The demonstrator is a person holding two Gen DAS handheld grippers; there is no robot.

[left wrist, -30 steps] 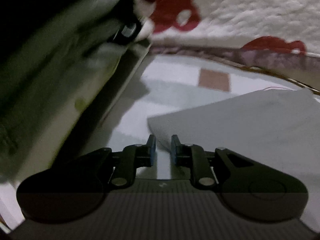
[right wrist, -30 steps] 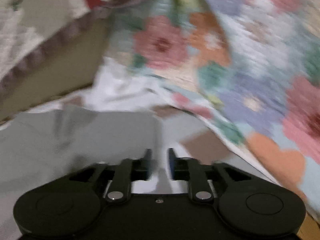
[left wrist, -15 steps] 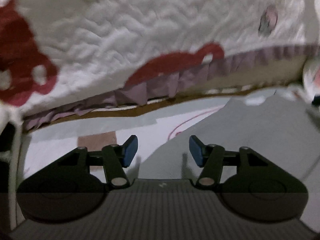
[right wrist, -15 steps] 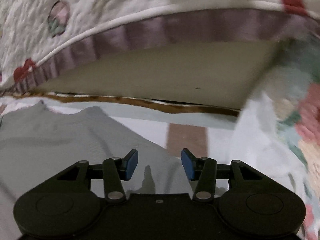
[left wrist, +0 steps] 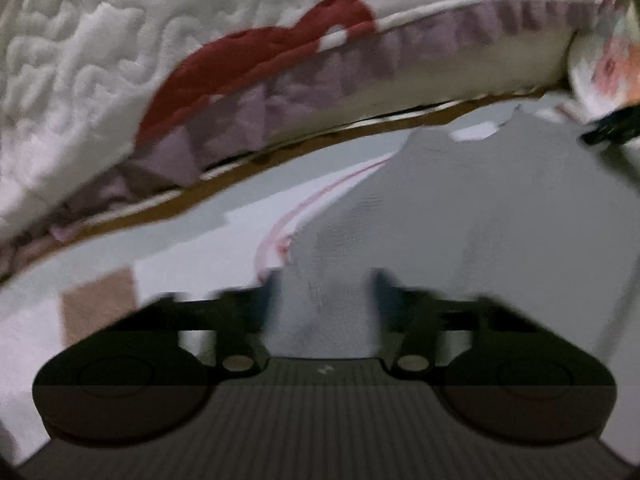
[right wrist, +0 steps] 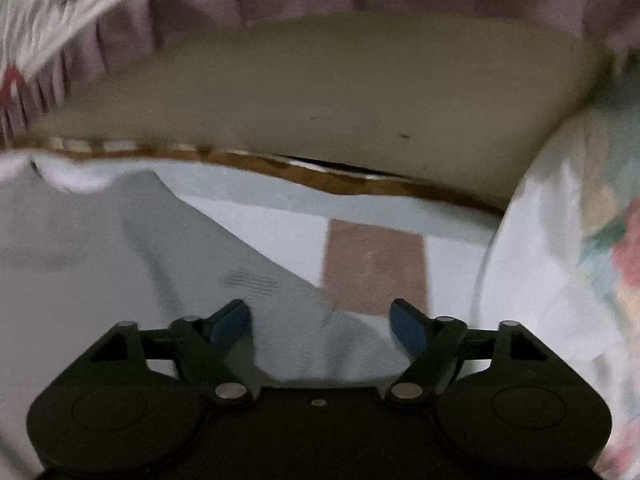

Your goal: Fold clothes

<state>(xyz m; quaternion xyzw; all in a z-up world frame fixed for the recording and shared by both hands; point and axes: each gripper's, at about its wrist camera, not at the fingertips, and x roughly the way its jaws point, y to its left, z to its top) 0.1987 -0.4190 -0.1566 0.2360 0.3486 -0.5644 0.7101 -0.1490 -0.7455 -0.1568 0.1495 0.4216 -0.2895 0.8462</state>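
The left tongs [left wrist: 326,300] are closing around the grey garment's [left wrist: 480,216] edge, spread ahead on the patterned sheet [left wrist: 192,252]. The right tongs [right wrist: 320,322] are closing, cloth between them ungripped. Either could snag the sheet underneath too.

The garment [left wrist: 480,220] lies spread on a patterned sheet [left wrist: 192,248] on the floor. Behind both stands a bed base [right wrist: 320,92], with a quilt [left wrist: 120,40] hanging over its upper edge. The left tool [left wrist: 324,292] sits over the garment's left edge, cloth lying between its closing jaws. The right tool [right wrist: 320,320] sits at the garment's right edge, its jaws closing too, with bare sheet ahead of it. A flowered blanket [right wrist: 560,260] lies just to the right of the right tool.
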